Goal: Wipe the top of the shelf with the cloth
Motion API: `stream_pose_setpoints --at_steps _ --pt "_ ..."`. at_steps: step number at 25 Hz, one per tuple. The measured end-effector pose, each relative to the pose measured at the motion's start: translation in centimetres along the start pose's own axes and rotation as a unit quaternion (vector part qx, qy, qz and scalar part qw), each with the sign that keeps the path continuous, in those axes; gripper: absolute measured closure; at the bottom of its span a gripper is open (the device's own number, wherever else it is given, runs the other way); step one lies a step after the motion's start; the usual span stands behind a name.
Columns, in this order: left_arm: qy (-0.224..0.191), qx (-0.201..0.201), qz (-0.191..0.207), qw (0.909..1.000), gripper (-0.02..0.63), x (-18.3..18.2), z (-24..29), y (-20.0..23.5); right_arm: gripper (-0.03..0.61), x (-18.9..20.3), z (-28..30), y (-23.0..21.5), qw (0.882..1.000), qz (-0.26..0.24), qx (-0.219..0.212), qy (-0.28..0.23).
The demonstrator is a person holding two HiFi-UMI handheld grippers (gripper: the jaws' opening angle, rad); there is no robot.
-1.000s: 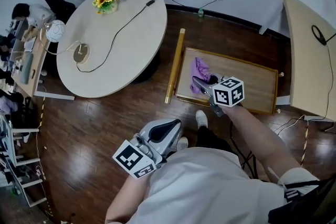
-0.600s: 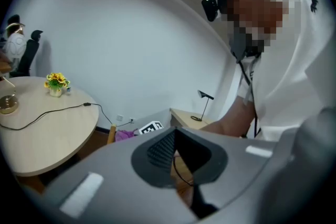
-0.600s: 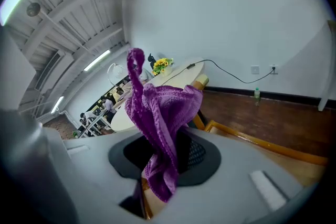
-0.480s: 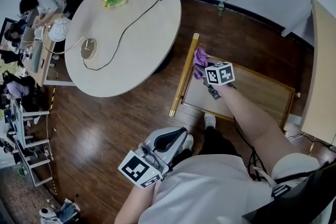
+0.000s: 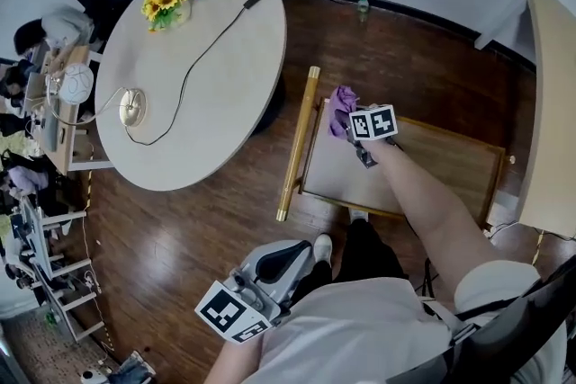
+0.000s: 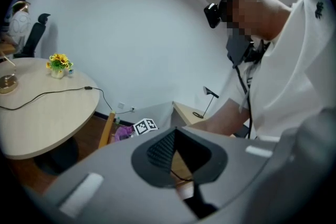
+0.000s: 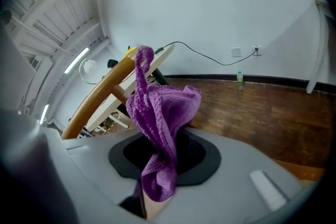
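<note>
I can't read a single word, number or brand name anywhere. The cube (image 5: 373, 122) on the right gripper (image 5: 349, 129) shows only black-and-white square patterns.

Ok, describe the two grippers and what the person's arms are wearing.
The left gripper and right gripper both have smooth light-grey shells with a dark, ribbed recess around the jaws. The left cube and right cube are white with black square markers. The person wears a white short-sleeved shirt; the forearms are bare.
</note>
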State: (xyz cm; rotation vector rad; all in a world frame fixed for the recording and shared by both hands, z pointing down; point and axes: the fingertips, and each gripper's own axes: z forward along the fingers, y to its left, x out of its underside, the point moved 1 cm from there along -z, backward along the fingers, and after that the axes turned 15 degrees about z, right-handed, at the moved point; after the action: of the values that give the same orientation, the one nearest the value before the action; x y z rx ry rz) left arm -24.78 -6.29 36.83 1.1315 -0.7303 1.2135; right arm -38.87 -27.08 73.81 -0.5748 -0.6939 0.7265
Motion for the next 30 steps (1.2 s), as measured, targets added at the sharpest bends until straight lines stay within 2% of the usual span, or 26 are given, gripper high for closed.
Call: stream_pose_setpoints --at_steps 8,12,17,21,25,30 --pt "0.008 0.060 0.010 0.9981 0.595 -0.2 2.0 -1.0 0.477 0.6 -6.1 -6.1 0.998 0.018 0.057 -0.016" --pt "0.011 0.095 0.018 0.9953 0.595 -0.7 3.5 -2.1 0.477 1.6 -11.0 -10.1 0.995 0.026 0.093 -0.026" --pt "0.018 0.142 0.026 0.9894 0.595 -1.1 5.5 -3.7 0.479 2.9 -17.9 -15.9 0.987 0.060 0.139 -0.052" --pt "0.026 0.176 0.035 0.9834 0.595 -0.8 7.1 -5.0 0.479 4.4 -24.5 -21.7 0.975 0.090 0.191 -0.076" --pt "0.032 0.205 0.042 0.9773 0.595 -0.8 8.5 -6.3 0.479 6.1 -31.7 -27.7 0.955 0.119 0.253 -0.096" --pt "0.041 0.226 0.044 0.9722 0.595 -0.4 9.4 -7.1 0.479 8.2 -38.3 -32.5 0.933 0.141 0.315 -0.101"
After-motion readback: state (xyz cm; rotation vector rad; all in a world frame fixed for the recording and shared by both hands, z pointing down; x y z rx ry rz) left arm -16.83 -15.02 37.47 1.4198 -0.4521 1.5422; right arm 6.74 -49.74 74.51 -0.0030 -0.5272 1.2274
